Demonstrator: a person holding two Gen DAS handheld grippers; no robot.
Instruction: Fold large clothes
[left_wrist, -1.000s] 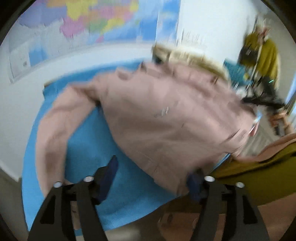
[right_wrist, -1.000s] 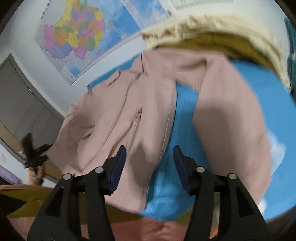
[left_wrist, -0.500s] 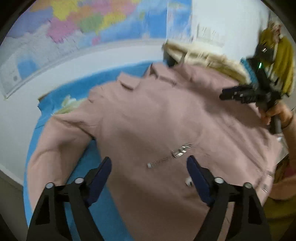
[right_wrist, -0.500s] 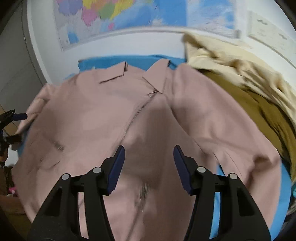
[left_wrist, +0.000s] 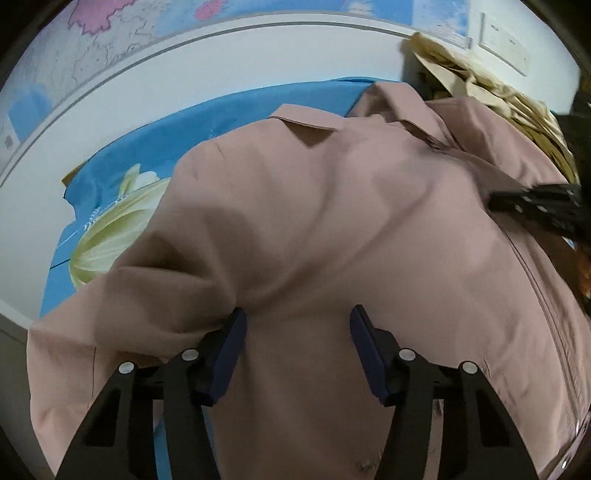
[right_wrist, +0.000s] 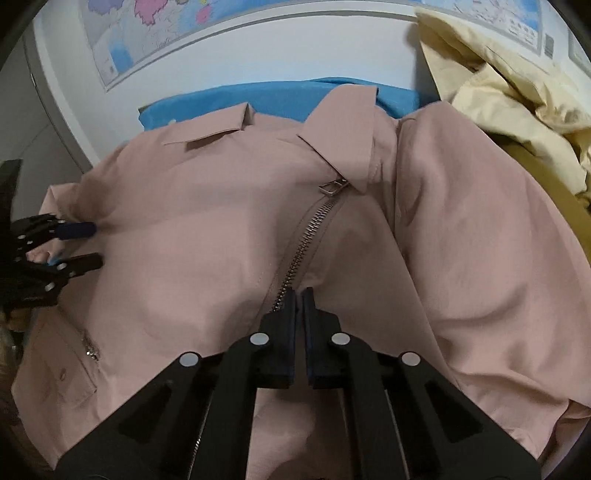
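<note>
A pink zip-front jacket (left_wrist: 332, 229) lies spread front-up on a blue sheet (left_wrist: 207, 122), collar toward the wall. My left gripper (left_wrist: 297, 328) is open, low over the jacket's left side near the armpit, with cloth between its blue pads. In the right wrist view the jacket (right_wrist: 207, 236) fills the frame. My right gripper (right_wrist: 300, 301) is shut on the jacket's front at the metal zipper (right_wrist: 306, 236). The left gripper (right_wrist: 79, 245) shows at that view's left edge, and the right gripper's finger (left_wrist: 535, 201) at the left view's right edge.
A heap of cream and mustard clothes (right_wrist: 517, 88) lies to the right of the jacket against the wall. A wall map (right_wrist: 166, 33) hangs behind the bed. The sheet carries a pale flower print (left_wrist: 110, 225) at the left.
Both grippers have come down close onto the jacket, now laid out flat. The right gripper, open before, has shut on the cloth at the zipper. The left stays open.
</note>
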